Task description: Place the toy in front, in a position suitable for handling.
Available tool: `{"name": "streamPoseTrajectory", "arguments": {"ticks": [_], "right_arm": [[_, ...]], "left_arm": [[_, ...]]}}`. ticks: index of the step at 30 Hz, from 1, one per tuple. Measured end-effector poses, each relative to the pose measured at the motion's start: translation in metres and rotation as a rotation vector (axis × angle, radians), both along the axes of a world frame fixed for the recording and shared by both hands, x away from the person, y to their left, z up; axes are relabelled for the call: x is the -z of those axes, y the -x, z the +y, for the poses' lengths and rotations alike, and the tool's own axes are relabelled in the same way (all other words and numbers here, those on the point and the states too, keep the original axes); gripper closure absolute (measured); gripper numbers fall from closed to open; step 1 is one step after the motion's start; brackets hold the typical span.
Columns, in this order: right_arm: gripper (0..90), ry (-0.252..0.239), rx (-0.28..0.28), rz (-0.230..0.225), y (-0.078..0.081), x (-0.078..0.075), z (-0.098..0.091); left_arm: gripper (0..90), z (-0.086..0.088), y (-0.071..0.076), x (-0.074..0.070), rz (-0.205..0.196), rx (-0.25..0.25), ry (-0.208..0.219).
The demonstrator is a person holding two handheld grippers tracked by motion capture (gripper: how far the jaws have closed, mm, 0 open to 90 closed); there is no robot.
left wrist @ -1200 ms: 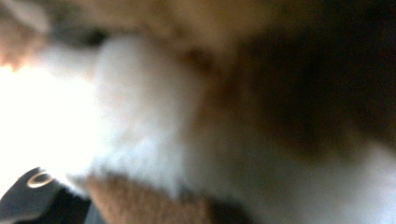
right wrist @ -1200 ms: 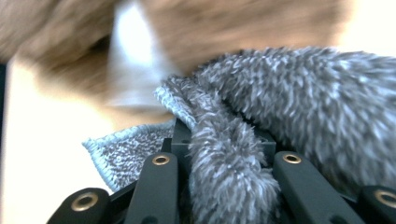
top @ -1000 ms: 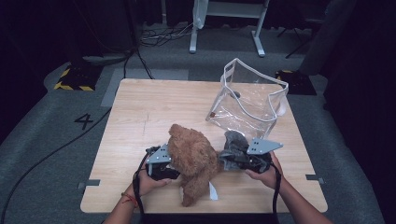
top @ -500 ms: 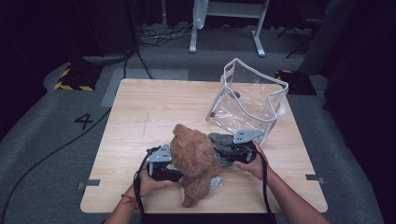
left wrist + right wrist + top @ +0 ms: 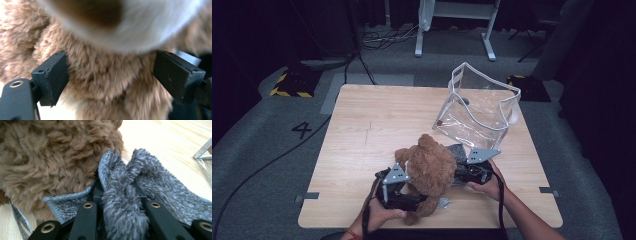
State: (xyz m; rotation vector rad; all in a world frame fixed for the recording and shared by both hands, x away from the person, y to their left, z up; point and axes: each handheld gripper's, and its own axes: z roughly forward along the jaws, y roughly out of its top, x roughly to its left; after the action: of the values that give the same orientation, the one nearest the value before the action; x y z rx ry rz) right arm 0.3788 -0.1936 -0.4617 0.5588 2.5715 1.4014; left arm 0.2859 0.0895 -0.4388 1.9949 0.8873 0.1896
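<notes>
Right now my left tool (image 5: 399, 187) has just been opening, jaws wide around the teddy bear (image 5: 429, 172) on the desk (image 5: 377, 120); my right tool (image 5: 117, 202) pinches the grey cloth (image 5: 160, 187). I should wipe gently, steadying the bear.

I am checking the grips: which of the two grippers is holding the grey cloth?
The right gripper: its jaws pinch a fold of the grey cloth. The left gripper stands open around the brown teddy bear.

We find open table (image 5: 377, 125) left and ahead of the teddy bear (image 5: 429, 170). The clear bag (image 5: 477, 107) blocks our far right.
</notes>
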Motion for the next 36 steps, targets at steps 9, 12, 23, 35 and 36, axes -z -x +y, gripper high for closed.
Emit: {"name": "streamPoseTrajectory", "arguments": {"ticks": [9, 12, 23, 35, 36], "right_arm": [[74.3, 0.000, -0.055, 0.022, 0.010, -0.004, -0.005], [74.4, -0.009, -0.058, 0.032, 0.012, -0.003, -0.010], [74.4, 0.030, -0.130, 0.021, 0.044, -0.002, 0.005], [73.1, -0.161, -0.048, -0.096, 0.032, -0.049, -0.030], [72.8, -0.186, -0.029, -0.124, 0.029, -0.058, -0.032]], "left_arm": [[15.2, -0.017, -0.006, 0.013, -0.115, 0.034, -0.099], [25.3, -0.012, -0.022, 0.011, -0.116, 0.123, -0.115], [47.7, 0.025, -0.072, 0.003, -0.175, 0.355, -0.172], [68.2, 0.032, -0.062, 0.025, -0.084, 0.342, -0.107], [68.1, 0.032, -0.063, 0.026, -0.082, 0.339, -0.108]]}}
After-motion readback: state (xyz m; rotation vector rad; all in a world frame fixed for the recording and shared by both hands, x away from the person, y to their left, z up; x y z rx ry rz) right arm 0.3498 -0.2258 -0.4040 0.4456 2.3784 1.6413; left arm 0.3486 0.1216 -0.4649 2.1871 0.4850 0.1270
